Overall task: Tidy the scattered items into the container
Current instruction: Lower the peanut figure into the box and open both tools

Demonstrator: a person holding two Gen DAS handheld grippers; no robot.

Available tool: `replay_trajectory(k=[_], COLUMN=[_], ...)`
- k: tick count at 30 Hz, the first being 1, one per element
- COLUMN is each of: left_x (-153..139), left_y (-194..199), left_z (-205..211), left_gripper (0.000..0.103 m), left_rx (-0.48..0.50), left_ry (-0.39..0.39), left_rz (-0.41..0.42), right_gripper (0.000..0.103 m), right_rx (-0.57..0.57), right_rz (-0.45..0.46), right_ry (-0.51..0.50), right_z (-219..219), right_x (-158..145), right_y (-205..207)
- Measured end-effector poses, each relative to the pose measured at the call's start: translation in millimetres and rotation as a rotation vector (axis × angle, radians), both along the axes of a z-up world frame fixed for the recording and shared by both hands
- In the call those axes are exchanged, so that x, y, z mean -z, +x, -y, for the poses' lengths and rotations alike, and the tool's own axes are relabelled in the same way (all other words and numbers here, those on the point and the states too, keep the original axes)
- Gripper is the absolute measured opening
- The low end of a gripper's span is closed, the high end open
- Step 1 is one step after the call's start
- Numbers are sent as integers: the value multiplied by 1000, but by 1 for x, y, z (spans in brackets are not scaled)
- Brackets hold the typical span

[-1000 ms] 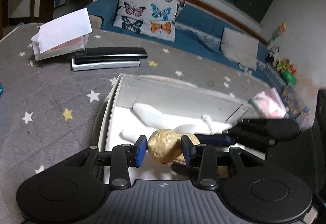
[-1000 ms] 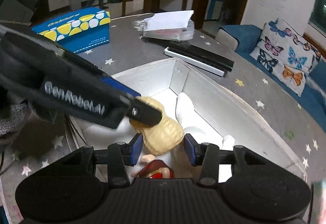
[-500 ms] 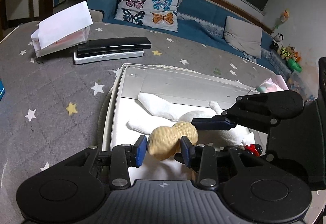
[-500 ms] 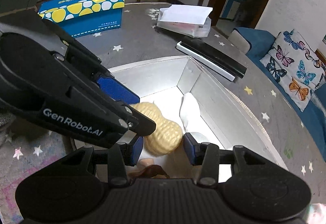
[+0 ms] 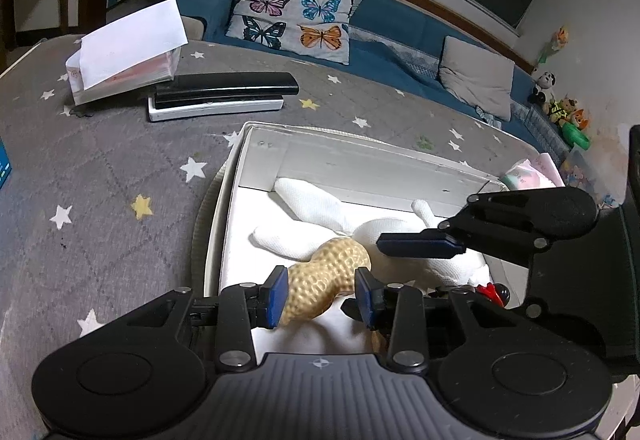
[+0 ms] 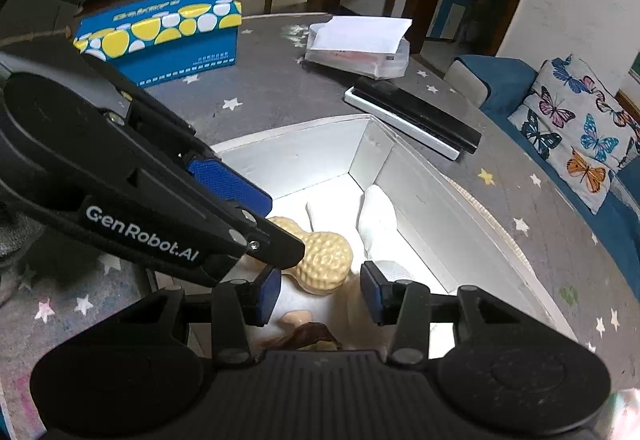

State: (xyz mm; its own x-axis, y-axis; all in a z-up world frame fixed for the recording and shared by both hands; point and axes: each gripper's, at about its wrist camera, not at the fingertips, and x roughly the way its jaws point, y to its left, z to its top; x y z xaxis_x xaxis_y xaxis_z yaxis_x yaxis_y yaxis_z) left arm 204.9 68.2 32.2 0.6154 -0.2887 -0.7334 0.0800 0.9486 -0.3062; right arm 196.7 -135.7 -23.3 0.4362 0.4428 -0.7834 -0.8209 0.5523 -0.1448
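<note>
Two tools over one box (image 5: 360,164) right now, so it's a bit crowded in there. My left tool (image 5: 320,292) has the peanut (image 5: 328,272) between its pads. The jaws have just been closing on it, and it looks pinched slantwise, near lobe against the left pad, far lobe up by the tip of the right one. Honestly the contact on the right side is hard to read from the left wrist cam. The peanut hangs low inside the box, right over a white plush (image 5: 312,208) that's sprawled across the bottom.

My right tool (image 6: 320,294) points down into the same box from the other side. Its jaws stand apart with nothing gripped. From its cam the peanut sits just past the pads, half hidden under one finger of the left tool. Below the pads there's a small doll (image 6: 304,332) lying in the box, only partly in view.

The box sits on the grey star-print surface (image 5: 100,180).
</note>
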Motion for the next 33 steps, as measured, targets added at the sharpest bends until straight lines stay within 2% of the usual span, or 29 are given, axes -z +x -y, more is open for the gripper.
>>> replay_trajectory(k=[19, 27, 29, 33], left_x=[-18, -16, -16, -20], left_y=[-43, -68, -77, -89], left_z=[8, 16, 18, 19], left_gripper=[39, 39, 39, 39], left_rx=[-18, -13, -19, -26], left_ry=[-28, -51, -50, -52], left_rz=[74, 90, 117, 142], right_gripper=[45, 46, 50, 50], right_rx=[101, 123, 130, 154], right_rz=[74, 103, 101, 106], right_ry=[159, 177, 188, 206], right_z=[45, 68, 75, 89], right_x=[-36, -34, -32, -26], right_y=[-53, -97, -106, -127])
